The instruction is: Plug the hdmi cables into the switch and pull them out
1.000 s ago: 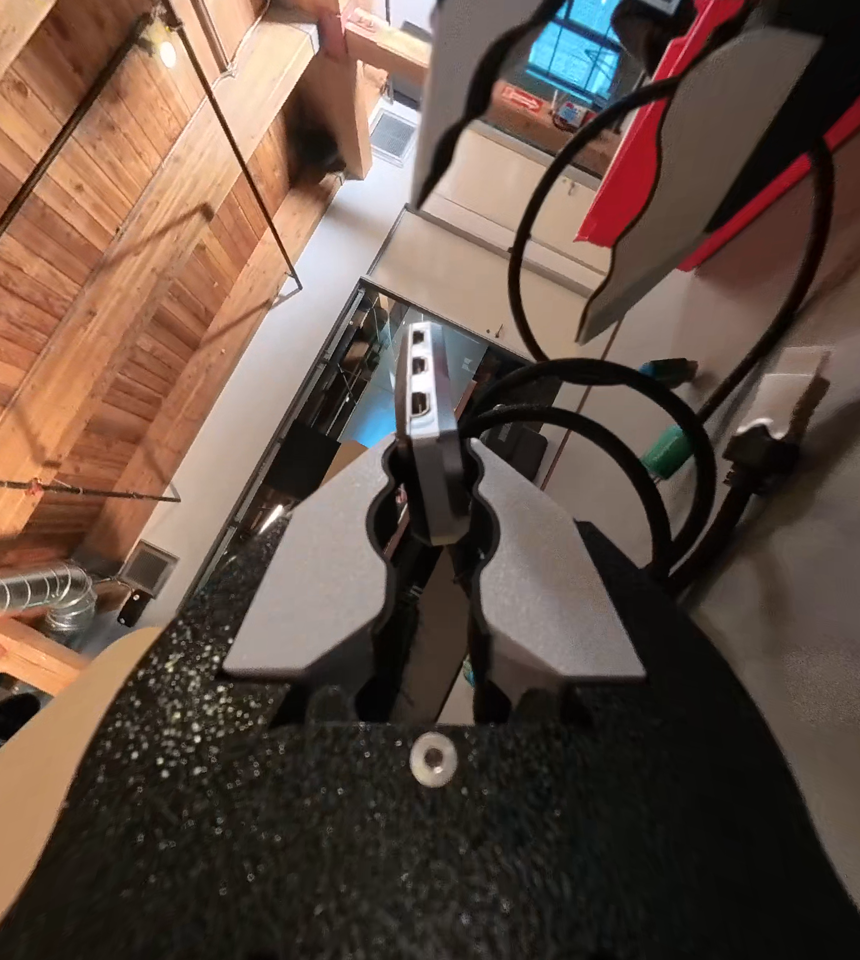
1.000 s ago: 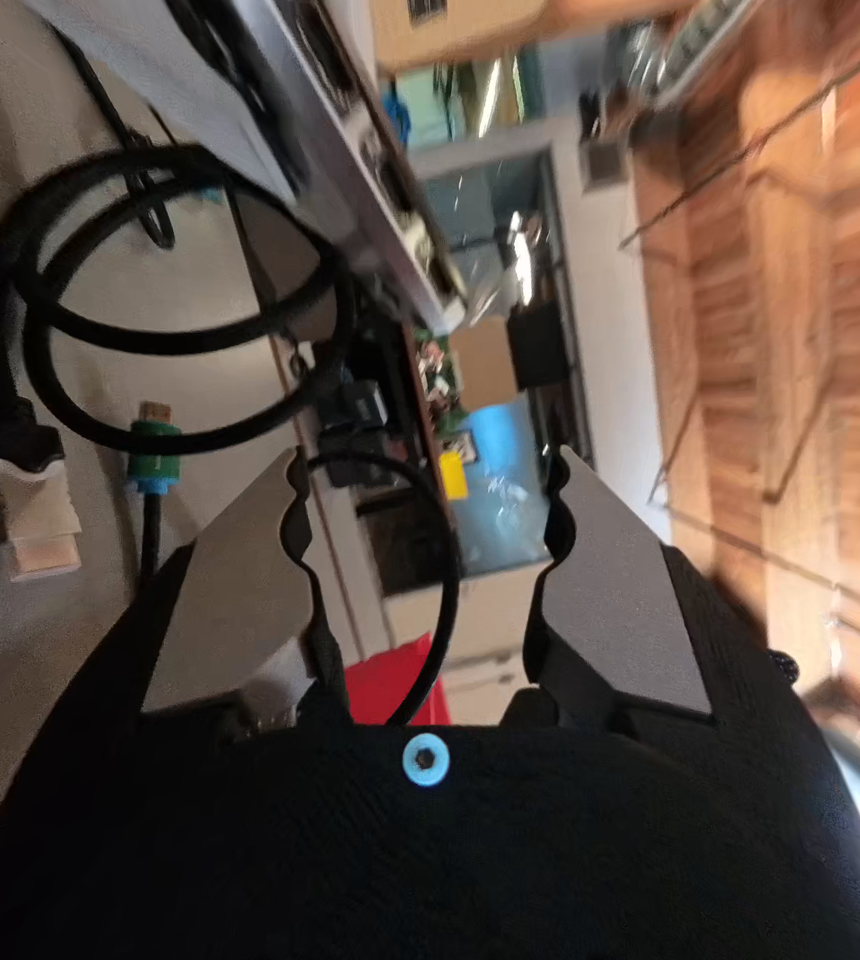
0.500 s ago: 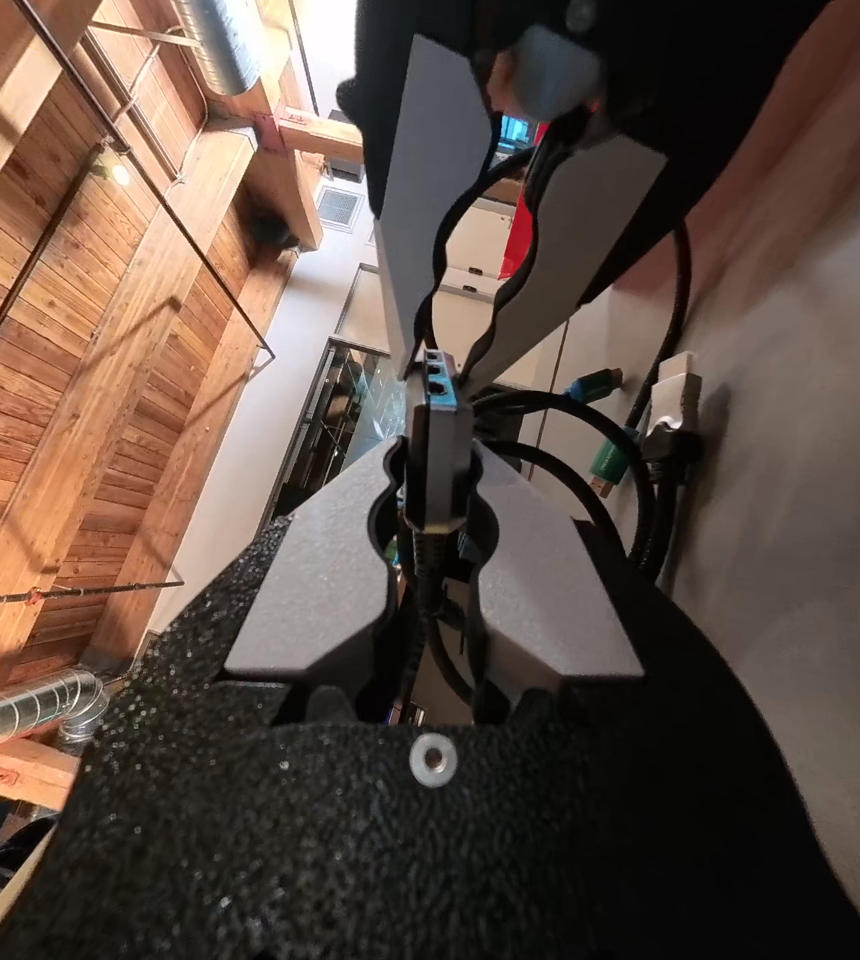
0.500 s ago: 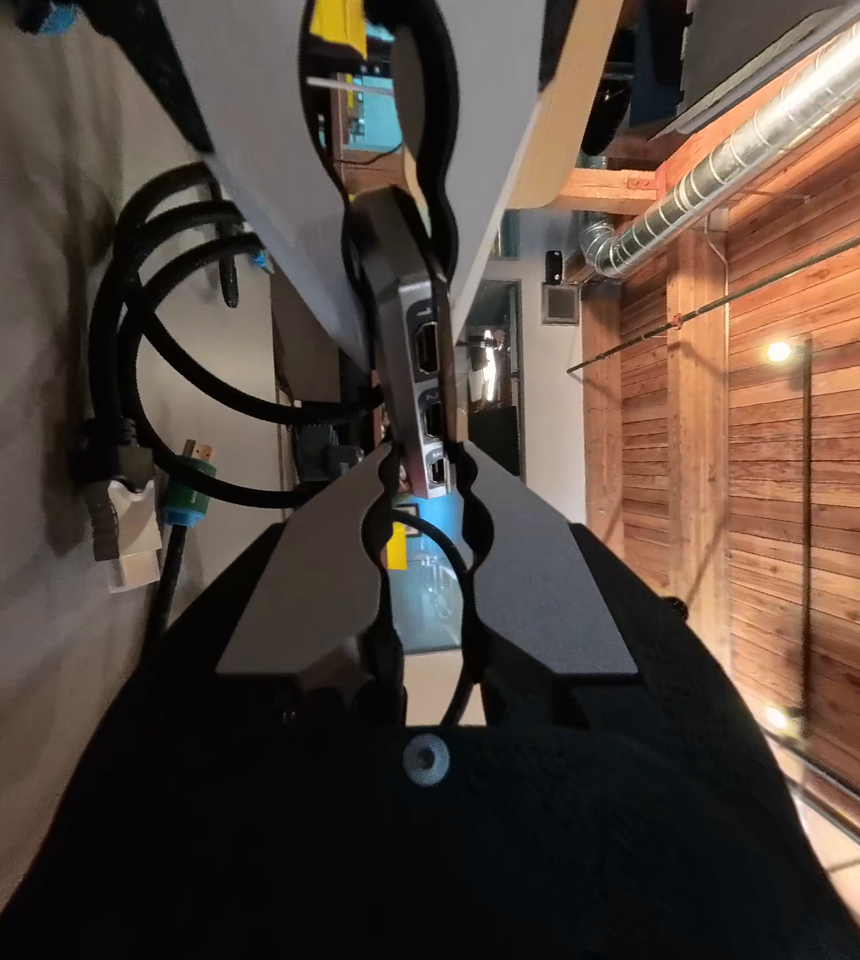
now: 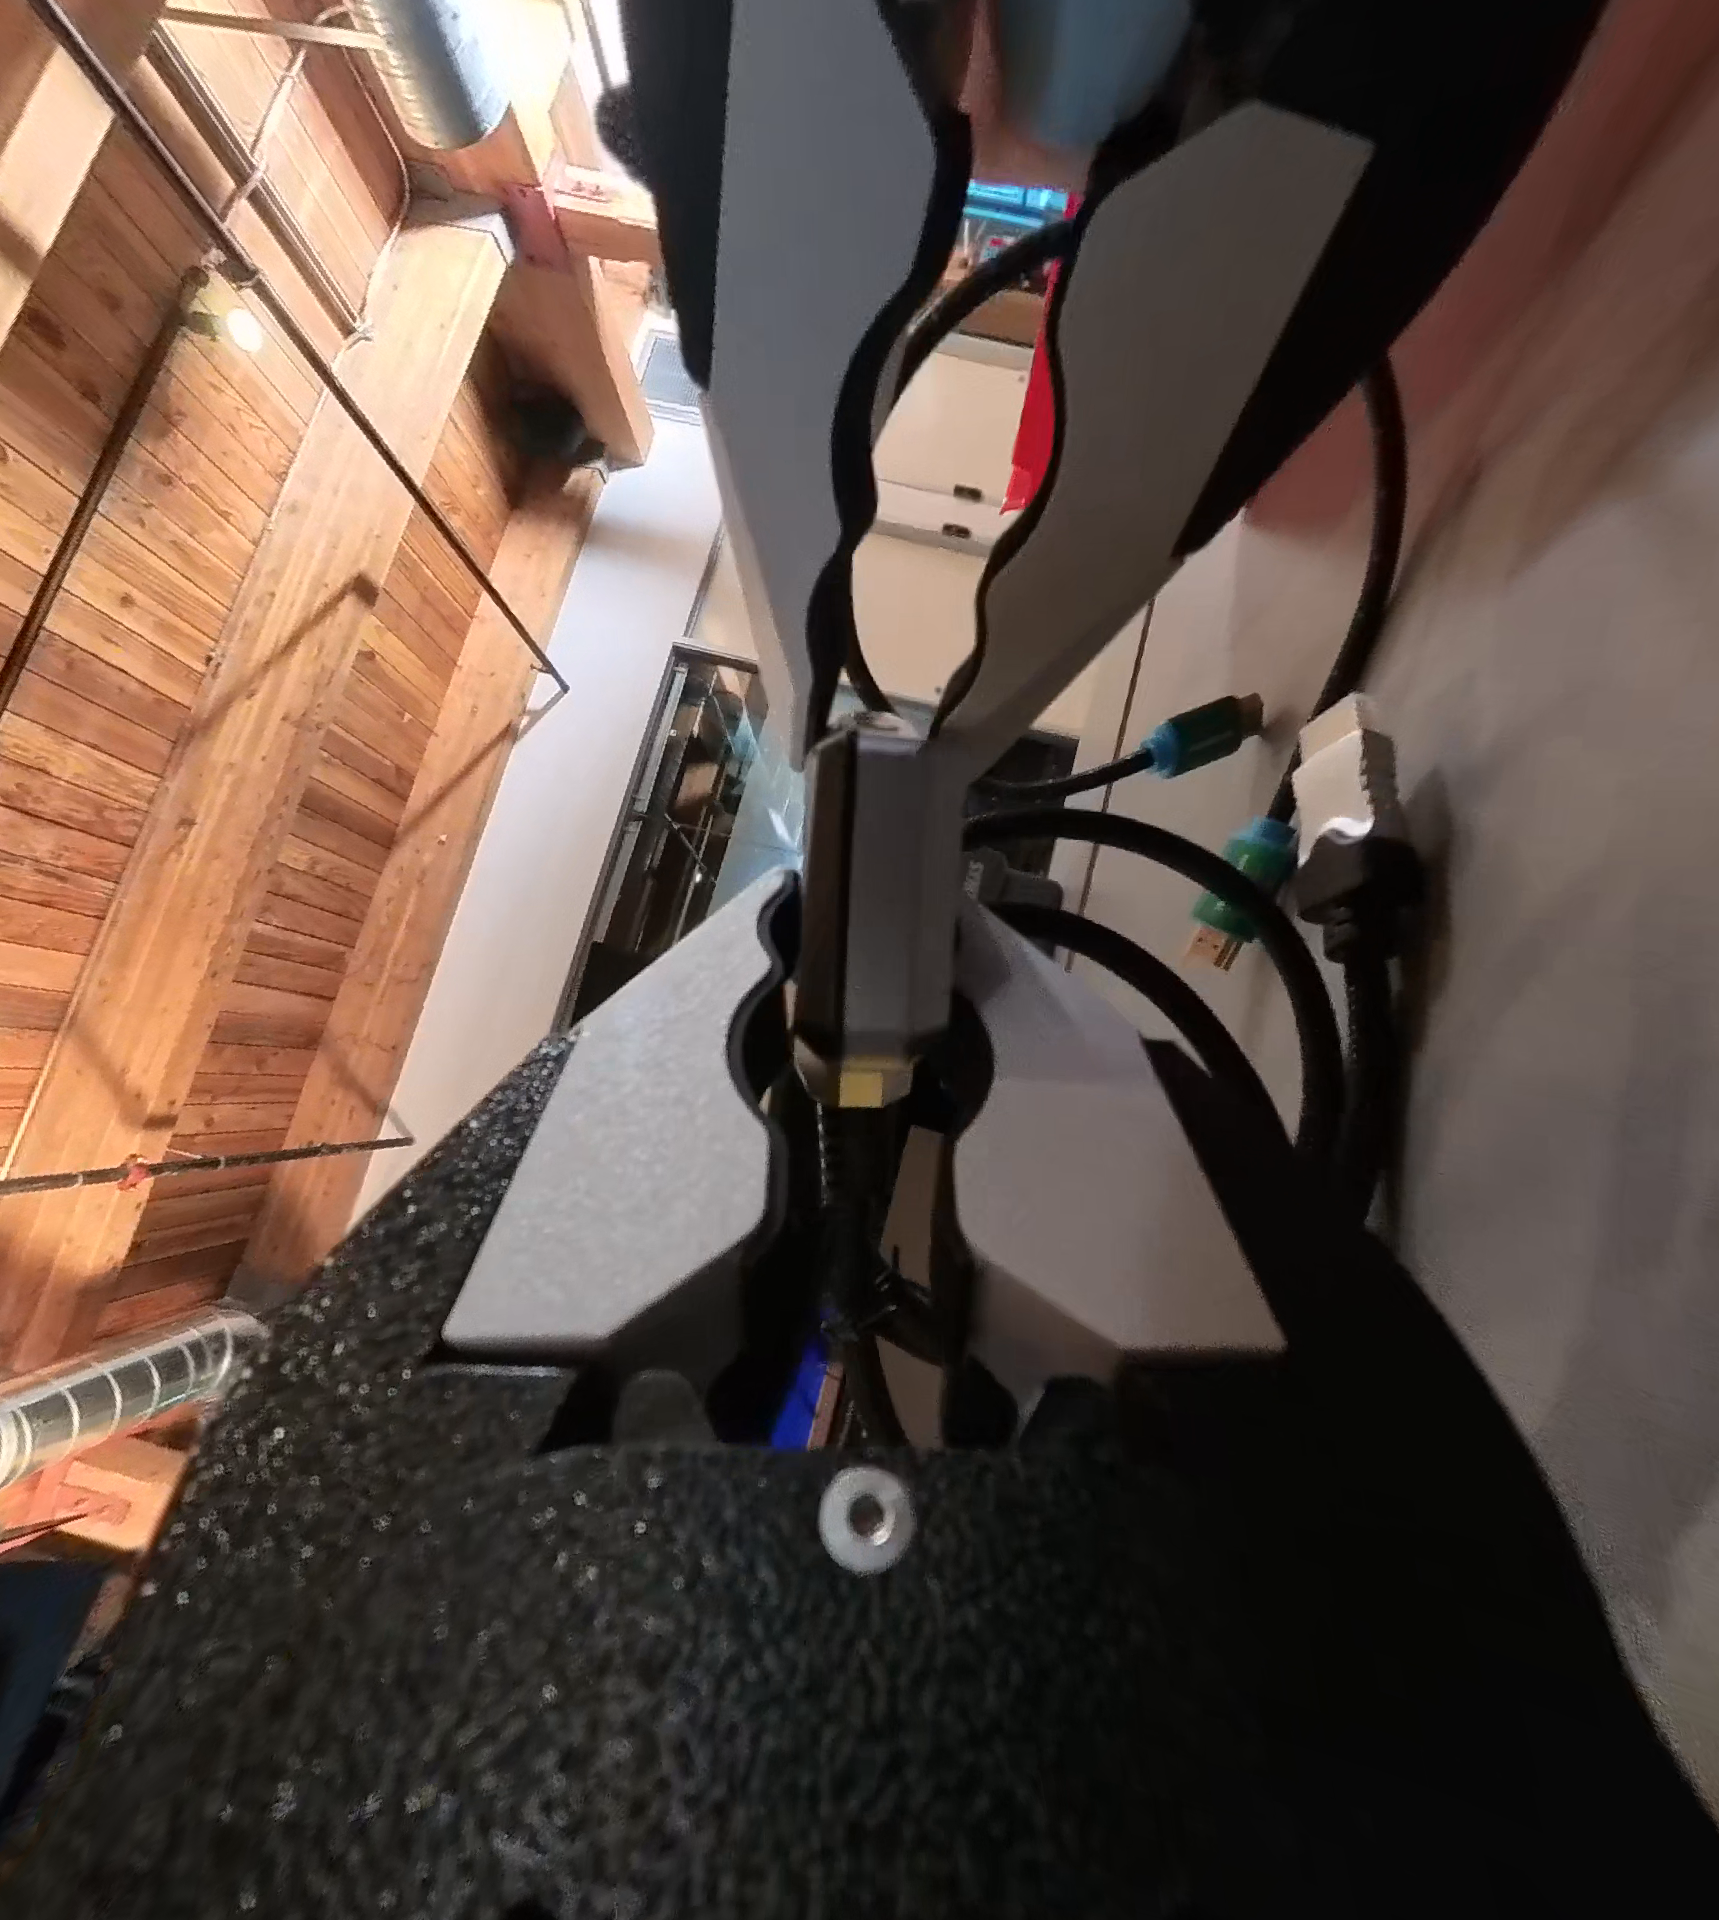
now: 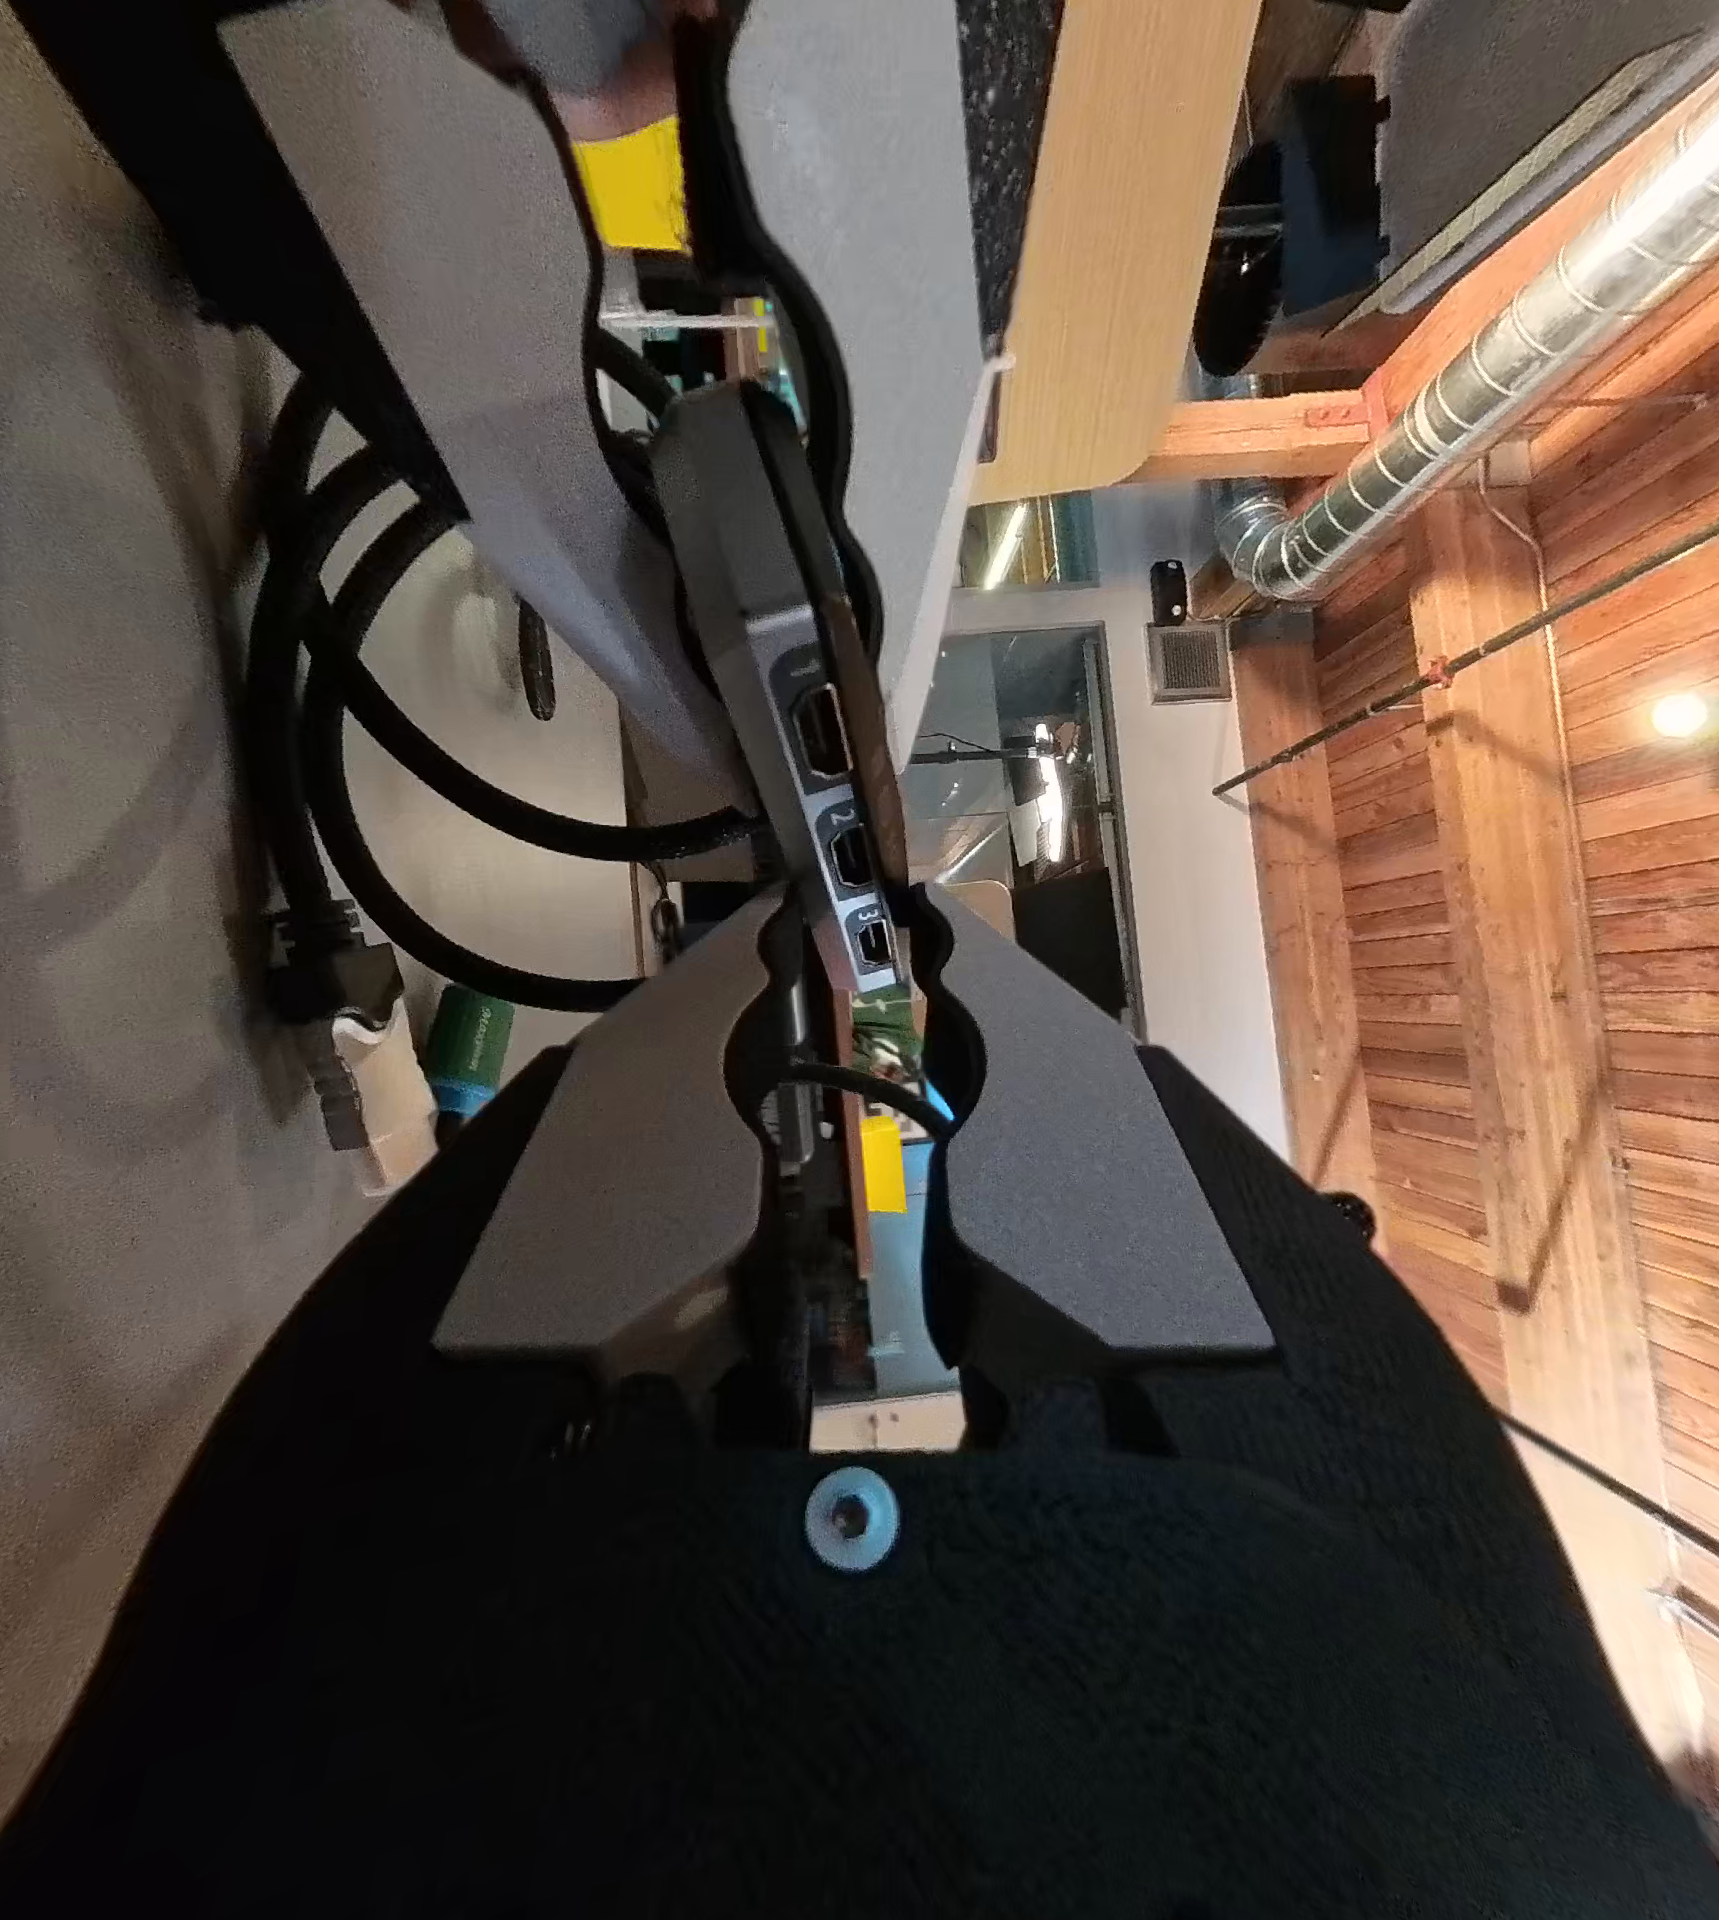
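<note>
Grey switch (image 6: 782, 665) spans both tools lengthwise, empty ports sideways; left tool (image 5: 876, 935) clamps cable end, right tool (image 6: 860, 925) seemingly pinches other.

Both pretty much twins: chunky black speckled bodies, matte grey fingers (image 5: 626, 1174) with wavy scalloped inner edges. Left gripper (image 5: 870, 997) sporting a silver screw (image 5: 869, 1536) dead centre; right gripper (image 6: 855, 1023) with a light blue one (image 6: 851, 1515) instead.
</note>
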